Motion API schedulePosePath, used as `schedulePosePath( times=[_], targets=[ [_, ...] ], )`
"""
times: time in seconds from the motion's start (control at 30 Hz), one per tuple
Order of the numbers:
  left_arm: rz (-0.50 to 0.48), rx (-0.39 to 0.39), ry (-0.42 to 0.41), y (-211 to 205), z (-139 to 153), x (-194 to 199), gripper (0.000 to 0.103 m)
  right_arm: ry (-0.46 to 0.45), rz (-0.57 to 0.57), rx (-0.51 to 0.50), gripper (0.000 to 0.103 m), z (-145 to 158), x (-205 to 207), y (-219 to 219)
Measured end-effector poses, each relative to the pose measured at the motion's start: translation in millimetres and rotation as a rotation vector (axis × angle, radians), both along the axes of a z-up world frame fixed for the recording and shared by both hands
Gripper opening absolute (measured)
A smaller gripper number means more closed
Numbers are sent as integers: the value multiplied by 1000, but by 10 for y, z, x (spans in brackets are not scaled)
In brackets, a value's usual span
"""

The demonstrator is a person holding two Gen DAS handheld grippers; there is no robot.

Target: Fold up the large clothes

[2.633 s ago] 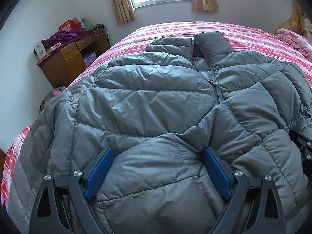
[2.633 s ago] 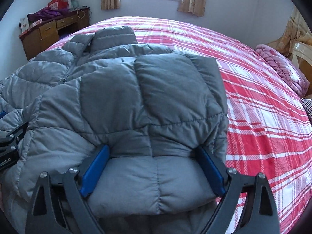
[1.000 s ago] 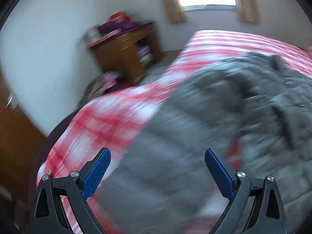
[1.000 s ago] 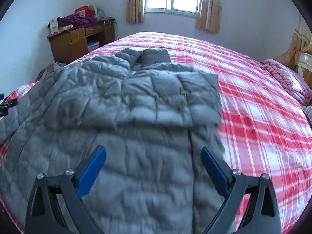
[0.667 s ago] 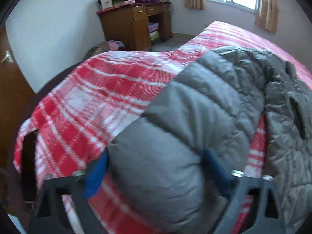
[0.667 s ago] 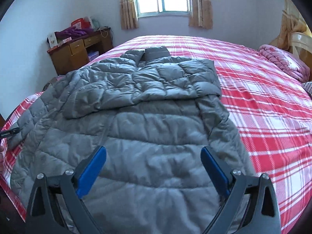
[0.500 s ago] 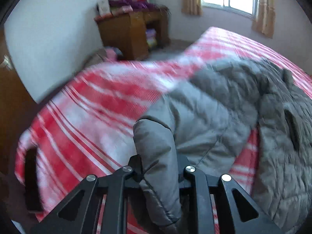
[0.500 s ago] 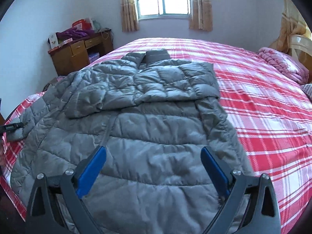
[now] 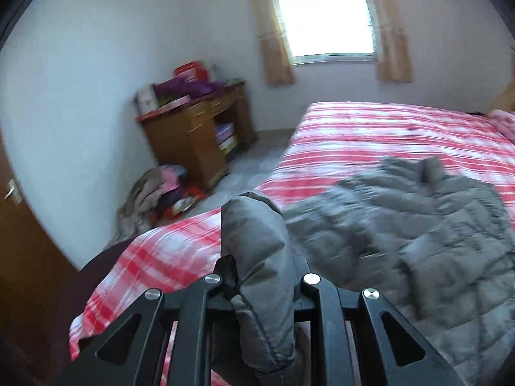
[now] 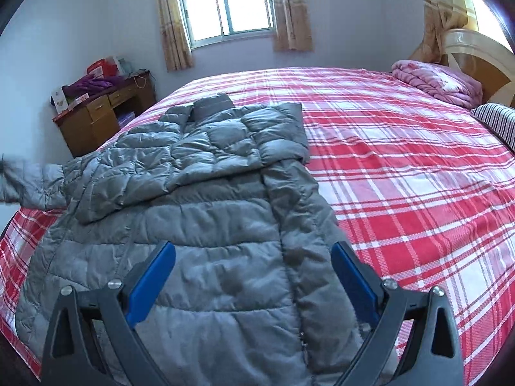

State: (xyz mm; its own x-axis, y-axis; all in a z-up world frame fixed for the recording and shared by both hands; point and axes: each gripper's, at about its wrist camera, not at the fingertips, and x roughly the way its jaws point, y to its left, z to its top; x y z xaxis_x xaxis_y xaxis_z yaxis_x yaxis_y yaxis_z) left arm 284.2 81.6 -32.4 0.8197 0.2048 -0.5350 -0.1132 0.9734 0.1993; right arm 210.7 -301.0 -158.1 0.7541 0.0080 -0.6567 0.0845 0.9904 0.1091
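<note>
The grey quilted puffer jacket (image 10: 206, 225) is spread on the red-and-white plaid bed (image 10: 402, 167). Its sleeve end (image 9: 257, 257) is pinched in the left tongs (image 9: 260, 276); the right tongs (image 10: 252, 276) are held wide and empty above the hem. Light, puffy, slippery fabric is expected, best taken by cuffs and hem.

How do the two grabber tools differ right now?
The left gripper is clamped on the grey jacket's sleeve; the right gripper holds nothing. The left's jaws are nearly together; the right's blue pads stand wide apart above the jacket. Both point toward the bed.
</note>
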Motion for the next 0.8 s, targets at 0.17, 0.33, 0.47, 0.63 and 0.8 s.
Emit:
schedulePosePath(
  times=[0.17,0.33,0.47,0.63,0.8],
  targets=[
    [-127,25,-3,-718,68,131,17,-4,-19,10,99,-13,-52,-124],
    [-251,43,-1,-1537,12,230,16,-6,-43,31,99,-39,-76,-261],
    [-334,29,14,-2118,-114,276,16,-1,-51,42,99,-83,-91,-329],
    [-350,85,26,-2746,-375,308,69,13,-68,50,99,-146,-116,-427],
    [-349,112,-37,-2742,-418,172,84,31,-82,28,99,-135,-129,-512]
  ],
)
